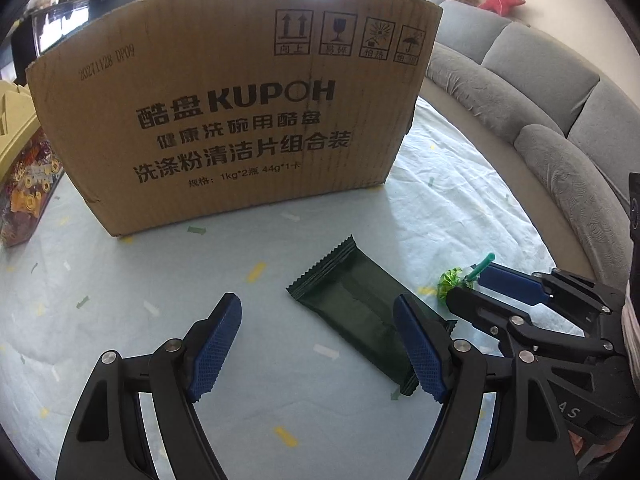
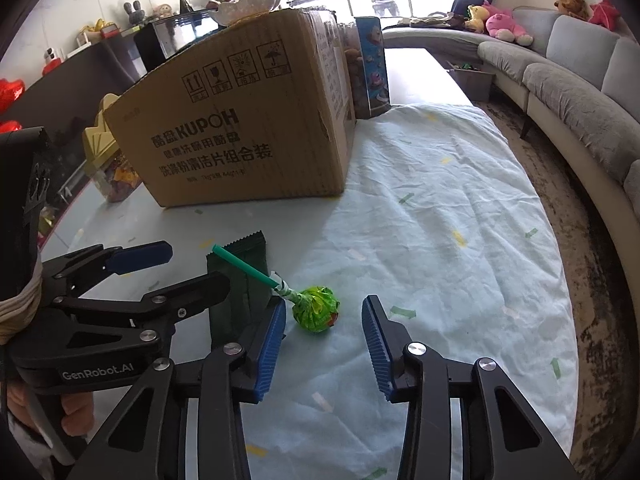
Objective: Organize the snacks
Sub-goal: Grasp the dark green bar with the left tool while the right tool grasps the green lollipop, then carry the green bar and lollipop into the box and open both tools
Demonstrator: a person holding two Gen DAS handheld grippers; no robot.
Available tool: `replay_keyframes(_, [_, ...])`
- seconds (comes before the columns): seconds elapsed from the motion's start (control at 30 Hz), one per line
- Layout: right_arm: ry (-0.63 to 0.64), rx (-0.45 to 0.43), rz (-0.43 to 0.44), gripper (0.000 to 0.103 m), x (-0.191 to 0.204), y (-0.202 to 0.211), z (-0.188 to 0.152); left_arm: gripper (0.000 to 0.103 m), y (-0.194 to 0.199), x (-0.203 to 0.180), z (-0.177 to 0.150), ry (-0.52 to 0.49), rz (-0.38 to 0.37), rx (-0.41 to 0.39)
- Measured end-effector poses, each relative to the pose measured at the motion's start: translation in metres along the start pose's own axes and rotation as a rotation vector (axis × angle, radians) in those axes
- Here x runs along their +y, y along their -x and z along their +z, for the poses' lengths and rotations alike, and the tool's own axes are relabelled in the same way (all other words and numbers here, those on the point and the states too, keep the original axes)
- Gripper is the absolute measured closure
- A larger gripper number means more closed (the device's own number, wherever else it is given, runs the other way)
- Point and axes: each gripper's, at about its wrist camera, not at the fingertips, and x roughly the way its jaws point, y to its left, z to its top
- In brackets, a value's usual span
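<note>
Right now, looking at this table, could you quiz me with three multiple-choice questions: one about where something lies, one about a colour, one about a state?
1. Where is the lollipop?
A. inside the cardboard box
B. on the cloth, beside the dark green packet
C. on the sofa

2. What colour is the lollipop's wrapper?
A. bright green
B. red
C. blue

3. How does the right tool stand?
A. clamped on the box
C. gripping the packet
B. open, with nothing pressed between its pads

Answers: 1 B, its stick lies over the packet's edge; 2 A, shiny green foil; 3 B, both pads are clear of the candy.
</note>
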Motion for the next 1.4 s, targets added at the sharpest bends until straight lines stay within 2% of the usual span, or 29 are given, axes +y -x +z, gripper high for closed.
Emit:
replay_keyframes(0.17, [-0.005, 0.024, 0.019, 0.076, -0.003, -0.008, -0.002, 0.025, -0.003, -0.009, 0.0, -0.009, -0.006, 0.012])
replay_keyframes(0.4, [-0.063, -0.025, -0.002, 0.076, -0.014, 0.004, -0.004, 0.025, -0.01, -0.018, 0.001, 0.022, -0.019, 0.032])
replay_keyframes(0.57, [-0.108, -0.054, -0.029, 0.076, -0.026, 0.012, -0.007, 0.025, -0.018, -0.027, 0.002, 0.062, 0.021, 0.033])
replay_keyframes(0.7, [-0.129, -0.065, -0.035, 0.076, -0.031, 0.015, -0.008, 0.025, -0.024, -0.036, 0.0, 0.06, 0.091, 0.015])
replay_keyframes(0.77, [-0.129, -0.066, -0.039, 0.076, -0.032, 0.015, -0.01, 0.03, -0.024, -0.039, -0.003, 0.055, 0.12, -0.001])
replay_keyframes(0.83, [-0.132, -0.064, -0.03, 0.076, -0.032, 0.015, -0.01, 0.047, -0.022, -0.038, -0.005, 0.052, 0.146, -0.022])
replay_keyframes(0.9, [-0.134, -0.062, -0.027, 0.076, -0.033, 0.015, -0.011, 0.057, -0.02, -0.035, -0.007, 0.058, 0.148, -0.032])
replay_keyframes(0.93, [-0.135, -0.061, -0.029, 0.076, -0.032, 0.014, -0.011, 0.059, -0.019, -0.033, -0.007, 0.061, 0.147, -0.032])
replay_keyframes(1.4, [-0.115, -0.039, -0.014, 0.076, -0.016, 0.01, -0.01, 0.06, -0.005, -0.01, -0.015, 0.049, 0.06, -0.028])
